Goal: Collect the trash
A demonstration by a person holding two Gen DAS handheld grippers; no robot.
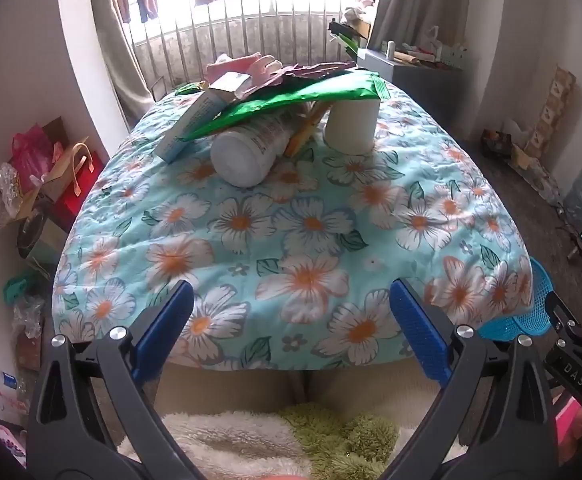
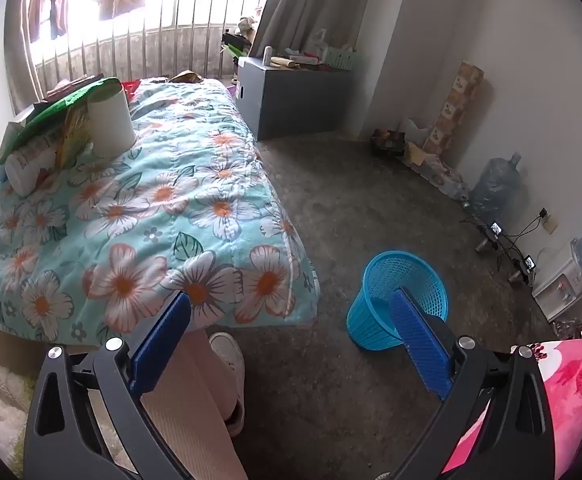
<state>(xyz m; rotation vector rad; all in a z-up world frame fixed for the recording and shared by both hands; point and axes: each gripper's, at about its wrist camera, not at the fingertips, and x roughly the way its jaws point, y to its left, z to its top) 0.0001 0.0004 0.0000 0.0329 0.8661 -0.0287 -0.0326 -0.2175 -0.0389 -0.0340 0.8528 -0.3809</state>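
A pile of trash lies at the far end of the floral-covered table point(image 1: 291, 240): a white bottle on its side point(image 1: 247, 152), an upturned white cup point(image 1: 353, 126), a green foil wrapper point(image 1: 291, 100), a long white box point(image 1: 189, 124) and pink scraps behind. The pile also shows in the right wrist view, with the cup point(image 2: 109, 124) and the bottle point(image 2: 29, 168). A blue mesh bin point(image 2: 397, 300) stands on the floor right of the table. My left gripper point(image 1: 291, 300) is open and empty over the table's near edge. My right gripper point(image 2: 291, 312) is open and empty above the floor beside the bin.
A grey cabinet point(image 2: 291, 96) stands beyond the table on the right. Clutter and bags lie by the left wall point(image 1: 51, 172). Water jugs point(image 2: 495, 184) and cables line the right wall. A shoe point(image 2: 229, 364) and a pink cloth point(image 2: 563, 392) are near me.
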